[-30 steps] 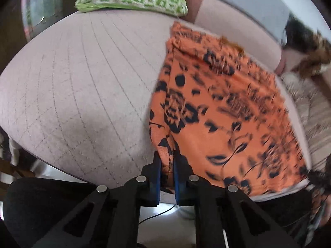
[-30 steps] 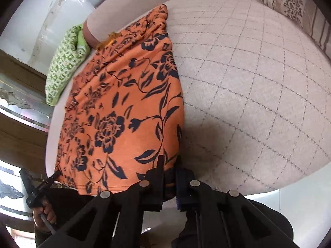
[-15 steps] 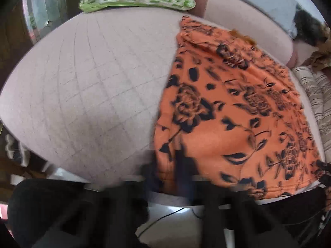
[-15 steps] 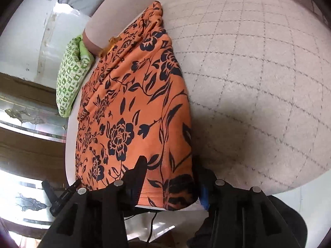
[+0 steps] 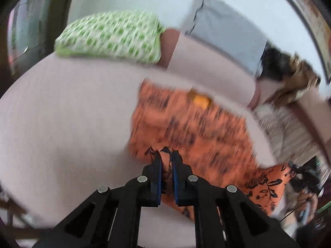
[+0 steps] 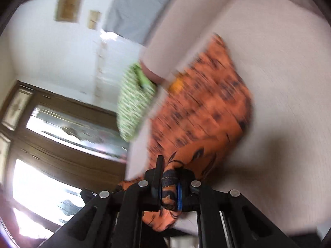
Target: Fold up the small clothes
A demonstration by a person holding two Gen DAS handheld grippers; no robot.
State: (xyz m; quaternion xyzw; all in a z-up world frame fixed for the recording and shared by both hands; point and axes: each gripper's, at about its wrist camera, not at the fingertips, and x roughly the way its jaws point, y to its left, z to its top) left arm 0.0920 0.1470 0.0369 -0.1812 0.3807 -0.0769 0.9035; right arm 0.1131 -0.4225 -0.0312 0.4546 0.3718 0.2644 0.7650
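Left wrist view shows your left gripper pinched tight on a bunched edge of the orange floral garment, lifted off the pale quilted bed. Your right gripper is likewise clamped on a wad of the same cloth. The rest of the garment lies blurred on the bed, reaching toward the headboard. A green patterned pillow sits beyond it to the left.

An orange garment with a dark floral print lies spread on a pale pink quilted bed, blurred in both views. Its near hem is bunched and lifted at 6 o'clock, one corner hanging toward 4 o'clock in the left wrist view.
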